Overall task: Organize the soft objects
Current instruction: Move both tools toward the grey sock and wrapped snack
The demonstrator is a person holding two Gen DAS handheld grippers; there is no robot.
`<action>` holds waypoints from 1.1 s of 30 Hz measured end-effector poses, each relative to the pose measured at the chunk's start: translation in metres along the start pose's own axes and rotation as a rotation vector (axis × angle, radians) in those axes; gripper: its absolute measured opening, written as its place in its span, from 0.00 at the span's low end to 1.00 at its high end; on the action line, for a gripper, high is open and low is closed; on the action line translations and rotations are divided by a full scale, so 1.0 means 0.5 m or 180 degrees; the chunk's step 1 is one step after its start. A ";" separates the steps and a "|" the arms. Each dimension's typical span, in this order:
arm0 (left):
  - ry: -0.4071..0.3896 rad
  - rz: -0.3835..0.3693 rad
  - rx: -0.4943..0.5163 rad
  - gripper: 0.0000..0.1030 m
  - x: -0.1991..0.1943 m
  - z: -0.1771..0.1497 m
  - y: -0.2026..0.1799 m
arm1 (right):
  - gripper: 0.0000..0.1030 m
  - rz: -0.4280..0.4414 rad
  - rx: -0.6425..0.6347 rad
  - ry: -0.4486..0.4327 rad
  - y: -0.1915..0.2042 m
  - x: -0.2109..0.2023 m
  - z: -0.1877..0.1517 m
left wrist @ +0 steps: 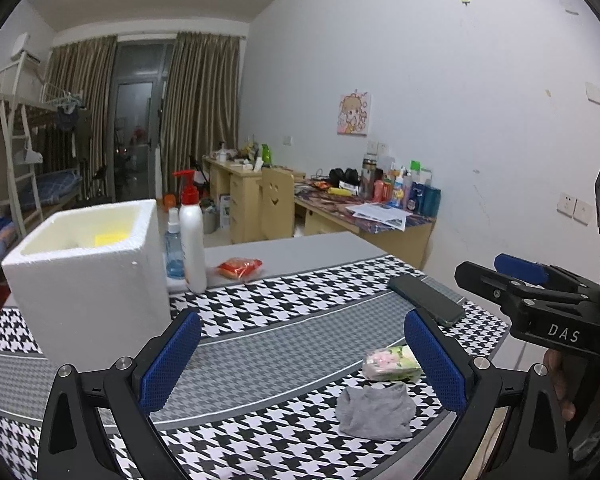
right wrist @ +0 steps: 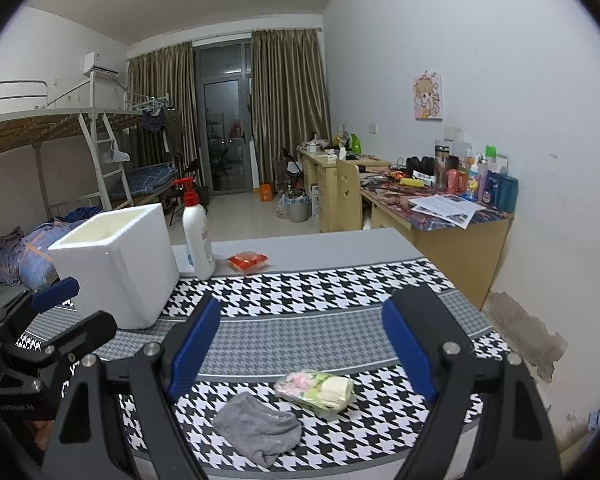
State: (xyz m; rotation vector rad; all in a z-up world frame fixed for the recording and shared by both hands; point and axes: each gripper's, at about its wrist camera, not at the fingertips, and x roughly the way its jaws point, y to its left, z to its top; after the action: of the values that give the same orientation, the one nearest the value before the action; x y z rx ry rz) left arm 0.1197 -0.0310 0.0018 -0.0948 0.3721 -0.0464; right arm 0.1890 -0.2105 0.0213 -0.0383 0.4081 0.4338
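Landmark: white foam box (left wrist: 88, 268), open-topped, standing on the worktop (left wrist: 292, 320), which carries a houndstooth cloth.
Soft objects: grey cloth (right wrist: 258, 430), crumpled, lying well apart from the foam box on the near side of the worktop; floral tissue pack (right wrist: 316, 390) just beside the cloth, on its side away from the box; whether the two touch cannot be told.
Other items: white pump bottle (left wrist: 192, 240) and blue spray bottle (left wrist: 175, 246) just behind the foam box; red packet (left wrist: 240, 268) beyond them, farther from the box; dark phone (left wrist: 426, 300) far from the box, towards the opposite edge of the worktop.
Left gripper (left wrist: 300, 364): jaws wide, nothing between the blue pads; it hangs above the worktop between the foam box and the soft objects.
Right gripper (right wrist: 300, 344): jaws wide and empty; cloth and tissue pack lie below and between its fingers in the right wrist view.
Step in hand: judged to be the approach to a first pick; no soft object is held, and what lies inside the box is unclear.
Next move calls for: lowering one gripper over the grey cloth or tissue pack, closing on it from above, then carrying it to the foam box, probably the container meant.
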 end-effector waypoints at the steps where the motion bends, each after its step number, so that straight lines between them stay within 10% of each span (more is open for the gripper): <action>1: -0.0004 0.0012 0.0008 0.99 0.002 -0.001 -0.001 | 0.84 0.0000 0.0007 0.0009 -0.004 0.002 -0.002; 33: 0.0395 -0.0003 0.0044 0.99 0.091 -0.062 -0.039 | 0.84 -0.0050 0.0175 0.0326 -0.062 0.061 -0.052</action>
State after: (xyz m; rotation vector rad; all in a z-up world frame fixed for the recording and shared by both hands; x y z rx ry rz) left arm 0.1503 -0.0558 -0.0415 -0.0786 0.4957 -0.0561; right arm 0.2176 -0.2298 -0.0162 -0.0105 0.5200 0.4061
